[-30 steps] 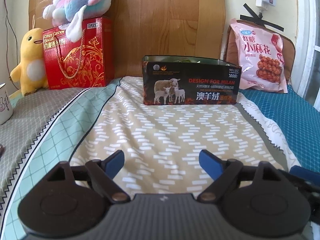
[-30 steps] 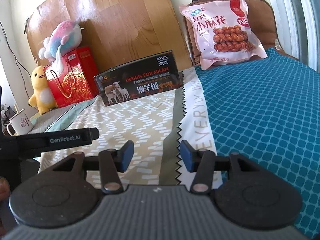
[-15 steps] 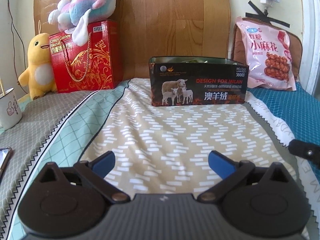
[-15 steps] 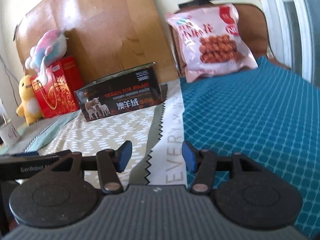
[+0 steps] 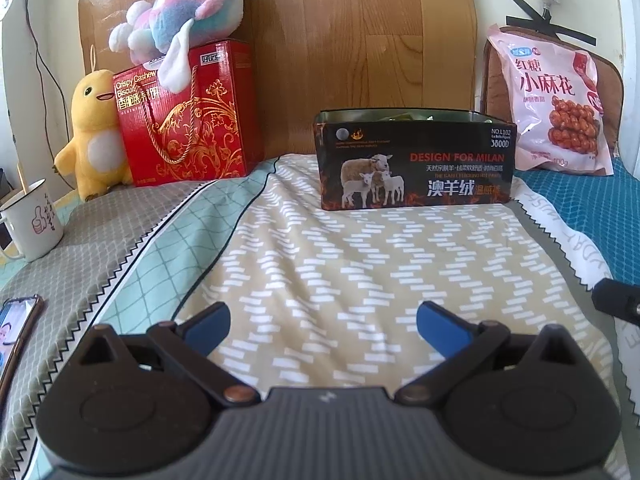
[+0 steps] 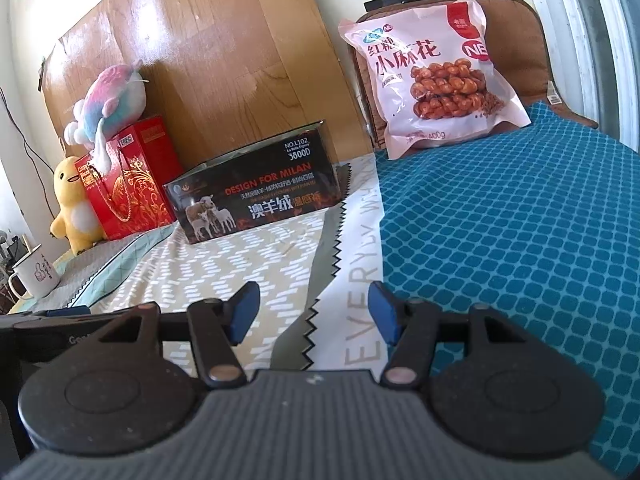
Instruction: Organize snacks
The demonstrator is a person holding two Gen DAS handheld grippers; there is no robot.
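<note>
So compared to a second ago, the left gripper (image 5: 322,322) has its blue pads spread noticeably wider; they're now about as far apart as they go, with only bedsheet (image 5: 320,264) showing between them. Its view has also tipped a bit, so a phone (image 5: 16,320) now peeks in at the lower left edge and the mug (image 5: 34,220) is fully in view. The right gripper (image 6: 312,312) has slid sideways: earlier the left tool's arm with its lettering stretched well across its view, now only a stub of it shows at the far left. Its jaws are opening, holding nothing, just the seam of the sheet and the teal cover (image 6: 500,240) under them.

Count time:
- one pink snack bag (image 6: 432,76) of twisted dough sticks, leaning upright against a brown cushion (image 6: 528,40) at the head of the bed, well apart from both grippers
- one black open-top box (image 5: 414,160) with sheep printed on it, standing on the sheet in front of the wooden headboard (image 5: 360,40), something greenish poking above its rim
- one red biscuit gift box (image 5: 184,120)
- two plush toys: a yellow duck (image 5: 92,136) beside the red box, a pink-blue one (image 5: 184,12) on top of it
- one mug, one phone
</note>
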